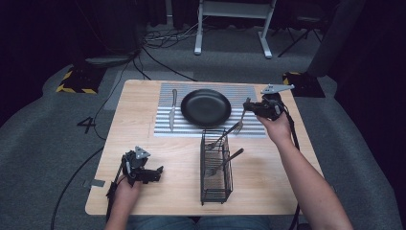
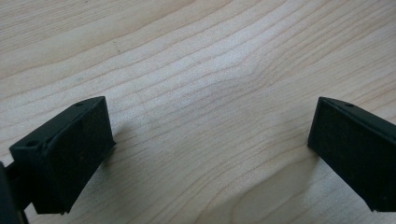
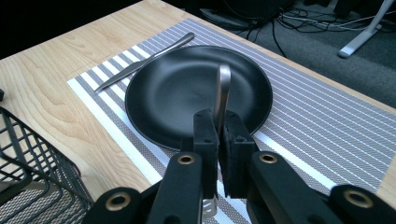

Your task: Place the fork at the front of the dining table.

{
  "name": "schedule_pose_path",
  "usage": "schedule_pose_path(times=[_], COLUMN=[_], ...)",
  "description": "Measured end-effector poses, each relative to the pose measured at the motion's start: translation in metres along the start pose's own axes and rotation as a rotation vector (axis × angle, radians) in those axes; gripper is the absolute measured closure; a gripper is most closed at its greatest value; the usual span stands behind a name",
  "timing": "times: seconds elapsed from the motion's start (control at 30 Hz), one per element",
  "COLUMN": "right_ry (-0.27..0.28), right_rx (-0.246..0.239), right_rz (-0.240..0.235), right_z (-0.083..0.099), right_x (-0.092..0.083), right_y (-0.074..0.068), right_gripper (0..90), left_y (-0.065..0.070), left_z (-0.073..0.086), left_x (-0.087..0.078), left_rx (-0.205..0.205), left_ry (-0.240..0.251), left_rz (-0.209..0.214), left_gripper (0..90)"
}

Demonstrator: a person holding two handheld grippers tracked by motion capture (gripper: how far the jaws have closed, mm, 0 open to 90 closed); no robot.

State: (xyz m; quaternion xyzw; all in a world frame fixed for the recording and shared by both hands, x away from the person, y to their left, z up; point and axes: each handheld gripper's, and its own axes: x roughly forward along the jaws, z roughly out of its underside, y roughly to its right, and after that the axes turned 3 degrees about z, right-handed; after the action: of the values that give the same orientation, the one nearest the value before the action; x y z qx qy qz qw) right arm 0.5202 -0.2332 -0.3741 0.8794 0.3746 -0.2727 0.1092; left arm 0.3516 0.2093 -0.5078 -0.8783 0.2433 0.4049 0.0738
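My right gripper hangs over the right part of the striped placemat, shut on a metal fork whose tines point down toward the basket. In the right gripper view the fork's handle sticks up past the closed jaws of the gripper, in front of the black plate. The plate sits in the middle of the mat, and a knife lies to its left. At the front left, my left gripper rests low over bare wood, open with nothing between its pads.
A black wire basket stands at the front centre of the table with two forks leaning in it; its corner shows at the left of the right gripper view. Cables and a white stand's legs lie on the floor beyond the table.
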Motion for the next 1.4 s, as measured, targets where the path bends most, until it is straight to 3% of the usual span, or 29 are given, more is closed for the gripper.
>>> schedule_pose_path(times=[0.3,0.43,0.67,0.83,1.0,1.23,1.4], right_ry=[0.001,-0.006,-0.009,-0.019,-0.029,-0.066,-0.079], right_rx=[0.006,0.004,0.033,0.062,0.058,0.124,0.144], right_rz=[-0.018,0.001,0.019,0.044,0.073,0.099,0.104], right_z=[0.0,0.0,0.002,0.006,0.013,0.025,0.032], right_x=[0.011,0.015,0.015,0.014,0.011,0.006,0.007], right_y=[-0.005,-0.005,-0.001,0.007,0.013,0.029,0.035], right_gripper=[85.0,81.6,67.8,64.8,62.3,60.3,59.5], left_y=[0.0,0.0,0.0,0.0,0.0,0.0,0.0], left_z=[0.0,0.0,0.0,0.0,0.0,0.0,0.0], left_x=[0.0,0.0,0.0,0.0,0.0,0.0,0.0], left_rx=[0.0,0.0,0.0,-0.002,-0.001,-0.002,-0.002], left_ry=[0.0,0.0,0.0,0.0,0.0,0.0,0.0], left_rz=[0.0,0.0,0.0,-0.002,-0.002,-0.001,-0.001], left_gripper=[0.1,0.1,0.1,0.1,0.1,0.1,0.1])
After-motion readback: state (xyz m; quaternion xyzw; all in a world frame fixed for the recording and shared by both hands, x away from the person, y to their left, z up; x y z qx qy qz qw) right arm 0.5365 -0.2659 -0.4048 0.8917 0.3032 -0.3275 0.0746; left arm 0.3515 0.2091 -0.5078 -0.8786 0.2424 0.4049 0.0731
